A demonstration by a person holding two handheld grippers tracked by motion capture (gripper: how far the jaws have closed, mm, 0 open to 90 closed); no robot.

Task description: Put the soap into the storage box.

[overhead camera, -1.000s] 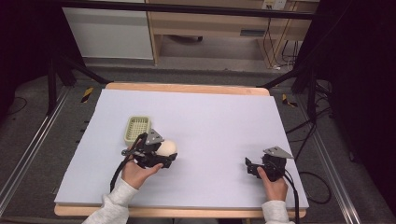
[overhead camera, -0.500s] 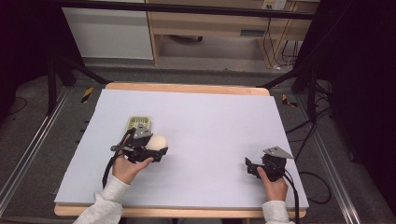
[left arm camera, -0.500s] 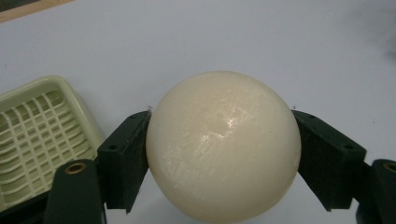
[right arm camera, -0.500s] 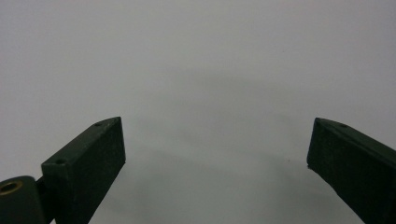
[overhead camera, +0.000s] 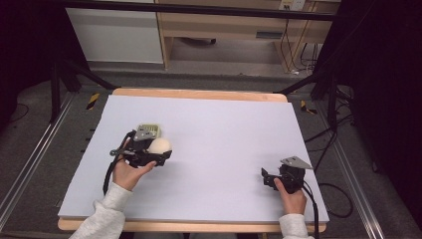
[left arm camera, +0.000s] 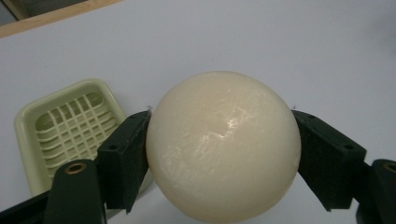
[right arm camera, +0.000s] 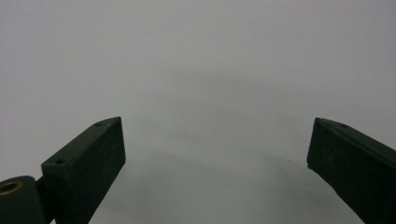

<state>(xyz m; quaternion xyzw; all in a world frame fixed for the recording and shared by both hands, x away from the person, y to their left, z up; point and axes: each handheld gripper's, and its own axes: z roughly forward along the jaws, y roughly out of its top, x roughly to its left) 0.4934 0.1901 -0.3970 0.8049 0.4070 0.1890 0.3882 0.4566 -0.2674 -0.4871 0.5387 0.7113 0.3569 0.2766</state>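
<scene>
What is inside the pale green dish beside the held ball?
The dish shows a bare lattice grid with nothing lying on it. Its near right corner is covered by the left hand-held gripper and the cream ball, so that part cannot be checked.

You've got a cream ball [left arm camera: 223, 144] with a waxy, faintly glossy, slightly pitted skin. The pale green dish [left arm camera: 65, 128] beside it looks like smooth moulded plastic with a grid floor. Your left gripper [left arm camera: 219, 154] has matt black jaws. The table [overhead camera: 224, 129] has a matt pale sheet and a bare wood edge.
</scene>
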